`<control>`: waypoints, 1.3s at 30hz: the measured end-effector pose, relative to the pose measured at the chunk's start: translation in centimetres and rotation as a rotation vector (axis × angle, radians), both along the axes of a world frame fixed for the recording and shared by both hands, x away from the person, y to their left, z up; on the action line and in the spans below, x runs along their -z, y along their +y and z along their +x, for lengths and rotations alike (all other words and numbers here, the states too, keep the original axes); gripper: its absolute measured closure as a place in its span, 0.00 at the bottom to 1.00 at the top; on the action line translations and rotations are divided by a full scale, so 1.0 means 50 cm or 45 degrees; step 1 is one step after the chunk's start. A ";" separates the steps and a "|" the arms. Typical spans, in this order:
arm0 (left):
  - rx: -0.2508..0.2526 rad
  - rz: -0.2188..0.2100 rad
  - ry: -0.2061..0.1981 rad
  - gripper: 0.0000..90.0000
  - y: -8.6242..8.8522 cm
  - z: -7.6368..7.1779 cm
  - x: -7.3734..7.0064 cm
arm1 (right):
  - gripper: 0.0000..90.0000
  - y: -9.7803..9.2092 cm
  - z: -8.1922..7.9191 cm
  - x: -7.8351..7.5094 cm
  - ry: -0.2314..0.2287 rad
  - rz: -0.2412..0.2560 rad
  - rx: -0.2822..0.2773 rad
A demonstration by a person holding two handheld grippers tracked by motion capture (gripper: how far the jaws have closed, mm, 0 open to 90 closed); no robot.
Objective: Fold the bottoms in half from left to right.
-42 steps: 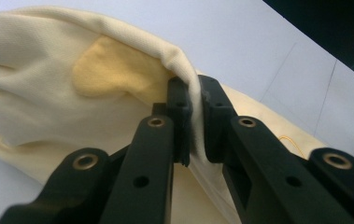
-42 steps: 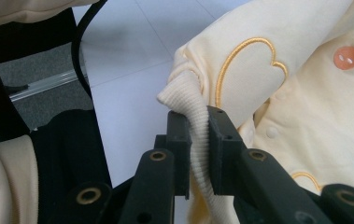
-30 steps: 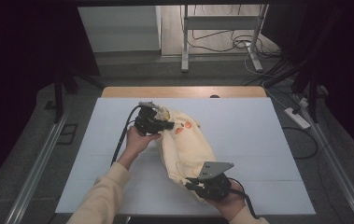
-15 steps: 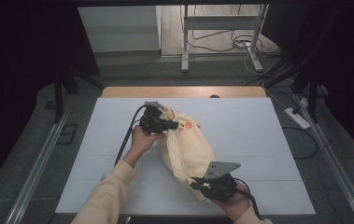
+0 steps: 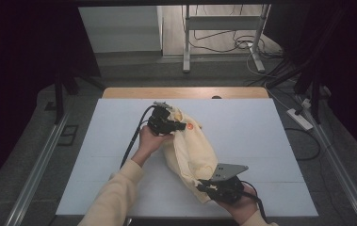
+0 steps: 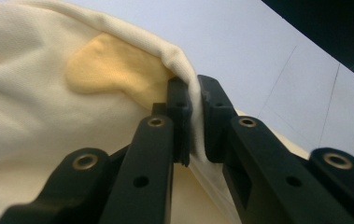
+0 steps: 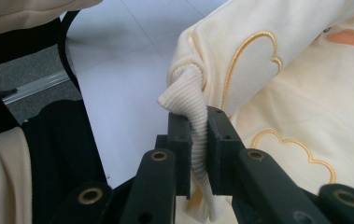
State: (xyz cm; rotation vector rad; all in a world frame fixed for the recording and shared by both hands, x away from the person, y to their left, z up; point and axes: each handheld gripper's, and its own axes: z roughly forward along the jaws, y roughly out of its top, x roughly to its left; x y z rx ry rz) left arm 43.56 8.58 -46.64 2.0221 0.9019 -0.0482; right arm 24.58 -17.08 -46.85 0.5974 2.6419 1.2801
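Garment (image 5: 190, 150): pale yellow child's top, orange motif near far end, lying diagonally across middle of white table (image 5: 261, 136); far end lifted, near end raised just off the surface.
Left gripper (image 5: 166, 121): at far end of garment, jaws clamped on a folded seam edge; in left gripper view, cloth edge (image 6: 191, 112) pinched between both pads, nothing slack in the gap.
Reason for left hold: edge taken at a seam, likely because doubled fabric gives firmer bite than a single layer.
Right gripper (image 5: 214, 187): at near end, close to table's front edge, jaws closed on ribbed cuff (image 7: 195, 116); rib knit bunched and running down between the pads.
Reason for right hold: cuff is thickest, least stretchy part of a sleeve; good anchor for pulling.
Embroidery: gold outline shapes (image 7: 254, 56) on cloth beside cuff, facing up toward right gripper view.
Separation: grippers well apart, garment spanning between them, sagging in the middle, not taut.
Judged step: opposite ends held to spread or straighten garment before laying flat or folding.
Next move calls for: drawing ends apart evenly.
Risk: cuff sliding out under tension; middle bunching if lowered unevenly.
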 end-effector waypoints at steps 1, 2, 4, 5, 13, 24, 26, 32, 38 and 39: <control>-0.001 0.003 0.001 0.93 -0.003 0.001 0.001 | 0.90 -0.002 0.000 0.000 -0.001 0.001 0.002; 0.001 0.006 0.002 0.93 -0.005 0.003 0.001 | 0.90 -0.004 0.000 0.000 0.000 0.002 0.006; -0.003 0.004 0.009 0.93 -0.011 0.006 0.004 | 0.90 -0.009 0.000 0.000 0.005 0.004 0.011; -0.004 0.005 0.009 0.93 -0.013 0.008 0.005 | 0.90 -0.012 0.000 0.000 0.003 0.000 0.017; -0.010 0.001 0.044 0.92 -0.038 0.026 0.020 | 0.90 -0.032 0.005 0.000 0.024 0.006 0.054; -0.023 0.004 0.090 0.92 -0.068 0.046 0.050 | 0.90 -0.061 0.016 0.010 0.066 -0.016 0.120; -0.029 0.008 0.095 0.92 -0.075 0.049 0.058 | 0.90 -0.066 0.018 0.012 0.072 -0.018 0.130; -0.037 0.027 0.107 0.92 -0.092 0.054 0.078 | 0.90 -0.076 0.023 0.021 0.083 -0.058 0.154; -0.033 0.042 0.112 0.91 -0.097 0.056 0.086 | 0.90 -0.088 0.030 0.030 0.106 -0.082 0.175; -0.032 0.043 0.113 0.91 -0.098 0.056 0.087 | 0.90 -0.090 0.031 0.032 0.107 -0.091 0.176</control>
